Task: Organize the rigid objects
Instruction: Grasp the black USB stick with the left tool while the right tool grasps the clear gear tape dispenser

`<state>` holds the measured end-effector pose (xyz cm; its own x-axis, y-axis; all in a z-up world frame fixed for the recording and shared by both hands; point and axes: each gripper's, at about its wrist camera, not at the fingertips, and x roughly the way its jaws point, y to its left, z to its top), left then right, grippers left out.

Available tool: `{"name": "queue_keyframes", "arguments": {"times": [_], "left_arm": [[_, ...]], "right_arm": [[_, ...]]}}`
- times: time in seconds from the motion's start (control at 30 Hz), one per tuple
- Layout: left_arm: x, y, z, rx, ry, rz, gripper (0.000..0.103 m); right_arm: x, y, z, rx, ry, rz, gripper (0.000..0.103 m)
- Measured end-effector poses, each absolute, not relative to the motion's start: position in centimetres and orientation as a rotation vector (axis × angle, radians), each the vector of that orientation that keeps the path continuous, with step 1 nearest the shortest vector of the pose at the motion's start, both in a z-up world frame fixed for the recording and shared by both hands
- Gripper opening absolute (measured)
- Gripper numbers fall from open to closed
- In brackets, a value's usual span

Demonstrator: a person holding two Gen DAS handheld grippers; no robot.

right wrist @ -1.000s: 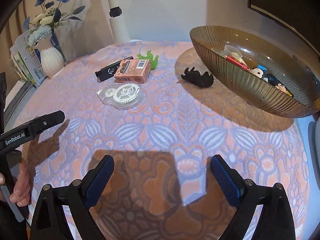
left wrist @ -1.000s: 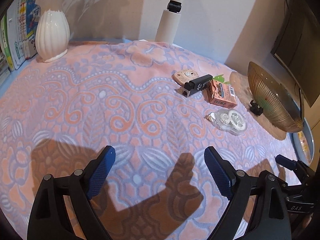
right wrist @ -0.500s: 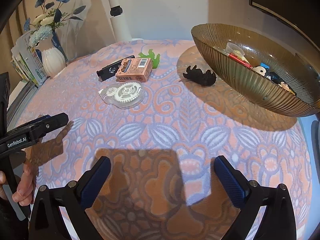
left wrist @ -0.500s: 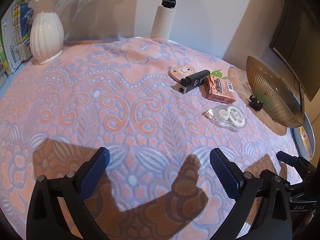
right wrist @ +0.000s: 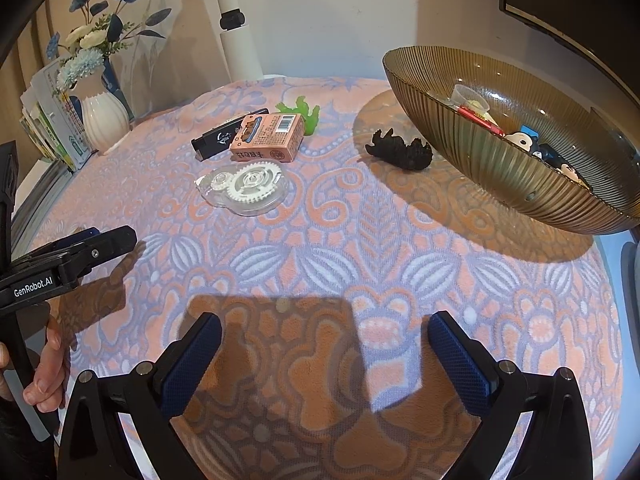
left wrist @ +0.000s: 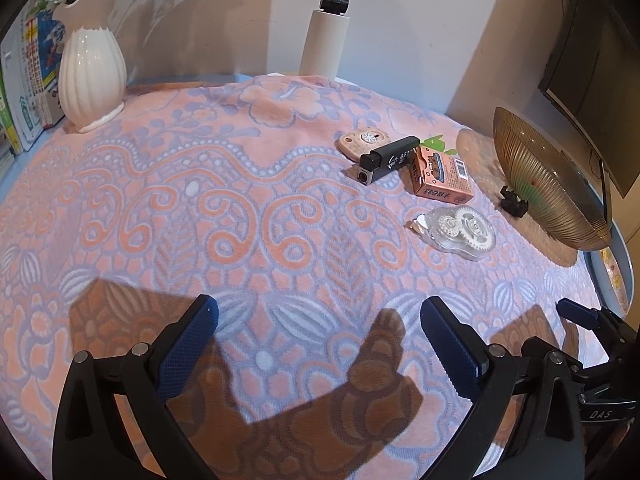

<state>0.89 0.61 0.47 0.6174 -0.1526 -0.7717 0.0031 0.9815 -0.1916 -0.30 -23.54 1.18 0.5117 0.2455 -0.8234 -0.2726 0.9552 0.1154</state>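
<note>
We saw the ribbed amber glass bowl (right wrist: pixel 516 160) near the table's right edge holding small toys; our left gripper (left wrist: pixel 320 344) and right gripper (right wrist: pixel 324 356) hung wide open, empty, above the patterned cloth (right wrist: pixel 320 248), the clear gear-filled tape dispenser (right wrist: pixel 244 188) lying mid-table.

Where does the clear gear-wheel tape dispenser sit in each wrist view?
Left wrist: the clear tape dispenser lies right of centre, just below the orange box.
Right wrist: the dispenser lies left of centre, again just below the orange box.
Shared landmark: the ribbed amber bowl, to the dispenser's right in both views.
</note>
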Motion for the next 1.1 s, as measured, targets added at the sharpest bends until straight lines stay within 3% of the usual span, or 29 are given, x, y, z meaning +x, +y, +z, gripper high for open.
{"name": "queue_keyframes", "arguments": {"times": [0.5,0.7,0.8,0.97,1.1], "left_arm": [[1.4,0.5,0.5,-0.172,0.932,-0.107,0.102],[2.7,0.5,3.1,-0.075,0.949,-0.202,0.099],[3.6,-0.5,4.6,0.085,0.896,-0.219,0.084],[8.0,-2.5,4.0,0.227,0.89,-0.308,0.053],[10.8,-3.4,2.1,0.276,0.915,-0.339,0.051]], "right_arm": [[-0.2,-24.3,1.2,0.025,0.986,0.322,0.103],[-0.2,-22.2,0.8,-0.153,1.08,0.281,0.103],[1.4,-22.0,1.4,-0.125,1.206,0.304,0.103],[5.0,-20.1,2.9,-0.001,1.107,0.445,0.102],[7.0,-17.8,1.7,-0.072,1.041,0.476,0.085]]}}
